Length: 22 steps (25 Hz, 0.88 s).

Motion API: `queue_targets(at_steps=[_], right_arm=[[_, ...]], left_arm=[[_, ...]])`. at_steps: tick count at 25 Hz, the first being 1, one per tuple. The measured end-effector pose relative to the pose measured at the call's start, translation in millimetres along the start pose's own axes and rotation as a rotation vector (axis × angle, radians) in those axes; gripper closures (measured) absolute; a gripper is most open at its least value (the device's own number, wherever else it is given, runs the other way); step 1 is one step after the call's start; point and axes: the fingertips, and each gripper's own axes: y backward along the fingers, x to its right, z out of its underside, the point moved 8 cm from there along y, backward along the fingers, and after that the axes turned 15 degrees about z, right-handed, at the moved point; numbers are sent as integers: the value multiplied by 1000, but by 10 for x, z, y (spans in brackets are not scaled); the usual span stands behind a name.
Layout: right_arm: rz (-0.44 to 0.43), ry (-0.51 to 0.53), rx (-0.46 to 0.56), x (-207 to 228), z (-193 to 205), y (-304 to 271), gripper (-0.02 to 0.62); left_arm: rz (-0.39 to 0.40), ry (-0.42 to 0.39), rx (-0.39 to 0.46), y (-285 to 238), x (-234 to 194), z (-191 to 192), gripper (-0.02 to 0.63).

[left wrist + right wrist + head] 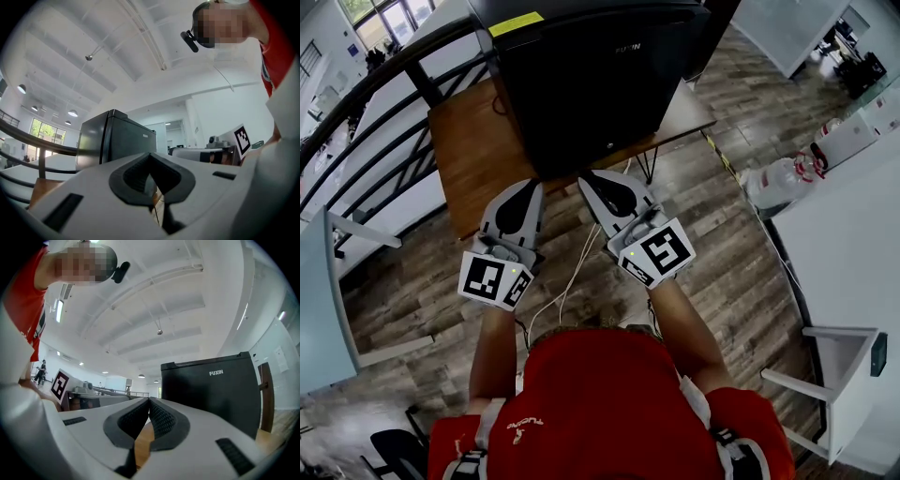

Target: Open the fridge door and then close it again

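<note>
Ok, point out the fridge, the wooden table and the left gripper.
fridge (591, 84): head view, black front below the logo.
wooden table (478, 150): head view, bare top beside the fridge.
left gripper (150, 154): left gripper view, where its shut fingertips meet.

The black fridge (211, 399) bears the white brand name "FUXIN" on its front.

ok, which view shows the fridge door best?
Right gripper view: the fridge faces it front-on, door shut, logo readable. Left gripper view shows it obliquely, side and front. Head view looks steeply down on its top and front.
</note>
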Motion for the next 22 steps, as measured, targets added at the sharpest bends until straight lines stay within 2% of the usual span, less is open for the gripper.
queue_targets(at_steps=[22], right_arm=[[25,34,-14,-17,-13,460,571]], left_arm=[[46,-10,-8,-123,395,-13,597]])
